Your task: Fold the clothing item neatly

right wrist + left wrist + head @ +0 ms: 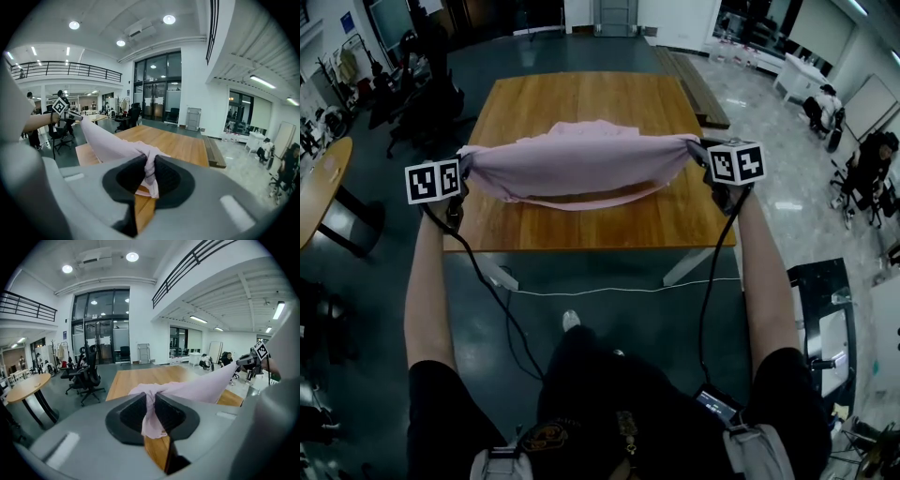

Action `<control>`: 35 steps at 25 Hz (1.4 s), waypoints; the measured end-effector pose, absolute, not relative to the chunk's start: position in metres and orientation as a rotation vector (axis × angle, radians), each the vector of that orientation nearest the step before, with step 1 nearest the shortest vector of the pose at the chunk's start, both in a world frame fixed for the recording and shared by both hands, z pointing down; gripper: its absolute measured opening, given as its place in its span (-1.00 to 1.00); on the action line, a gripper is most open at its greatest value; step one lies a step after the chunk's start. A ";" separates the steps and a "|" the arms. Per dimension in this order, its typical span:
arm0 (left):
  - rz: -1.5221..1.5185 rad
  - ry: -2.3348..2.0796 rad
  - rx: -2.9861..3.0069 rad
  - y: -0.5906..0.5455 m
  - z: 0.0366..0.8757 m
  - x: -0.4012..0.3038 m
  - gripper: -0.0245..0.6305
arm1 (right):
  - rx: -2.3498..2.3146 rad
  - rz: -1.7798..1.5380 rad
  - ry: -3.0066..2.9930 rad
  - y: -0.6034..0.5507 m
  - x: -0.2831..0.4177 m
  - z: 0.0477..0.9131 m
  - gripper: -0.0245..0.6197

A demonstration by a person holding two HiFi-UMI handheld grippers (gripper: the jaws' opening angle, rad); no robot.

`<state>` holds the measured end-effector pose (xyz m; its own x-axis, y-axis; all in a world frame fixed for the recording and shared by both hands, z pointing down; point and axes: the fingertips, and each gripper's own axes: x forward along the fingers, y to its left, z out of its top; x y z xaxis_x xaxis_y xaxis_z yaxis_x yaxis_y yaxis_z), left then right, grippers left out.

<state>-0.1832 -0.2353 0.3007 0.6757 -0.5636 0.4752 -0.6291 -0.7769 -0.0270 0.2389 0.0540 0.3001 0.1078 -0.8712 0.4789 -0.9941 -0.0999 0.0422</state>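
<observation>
**Item under work.** A pale pink garment of soft, thin fabric [581, 167] hangs at the centre of the head view, stretched sideways between the two grippers. Under and behind it lies a rectangular brown wooden table [581, 103]. The lower edge of the garment sags in a shallow curve. It cannot be told whether that edge touches the tabletop.

**Left gripper** [465, 167]. Clenched on one end of the garment. In the left gripper view, bunched fabric passes between the two dark pads [133, 411], which press on it from both sides. A short tail of cloth hangs below the pinch.

**Right gripper** [701, 150]. Clenched on the opposite end. In the right gripper view, a twisted fold of fabric is pinched the same way. From there the cloth runs taut toward the upper left of that frame, where the other gripper shows.

**Reason for the hold.** The two grips sit at nearly the same level and well apart. The cloth's own weight therefore draws it flat, and the span between the grips forms a fairly straight upper edge. This appears to be a lift-and-spread step, early in the fold.

**Handling.**
- The fabric is limp and would probably slip if either pinch slackened.
- Uneven height between the grips would skew the crease.
- The next move likely calls for lowering both ends together onto the table.
</observation>
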 end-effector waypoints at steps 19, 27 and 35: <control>1.024 -0.633 2.666 -0.342 0.435 -0.106 -0.72 | 2.086 0.767 -1.567 -0.031 0.300 0.429 -0.77; 0.983 -0.712 2.615 -0.382 0.439 -0.066 -0.72 | 2.037 0.757 -1.628 -0.087 0.354 0.438 -0.77; 1.006 -0.866 2.582 -0.439 0.414 -0.031 -0.72 | 1.968 0.715 -1.742 -0.159 0.399 0.426 -0.77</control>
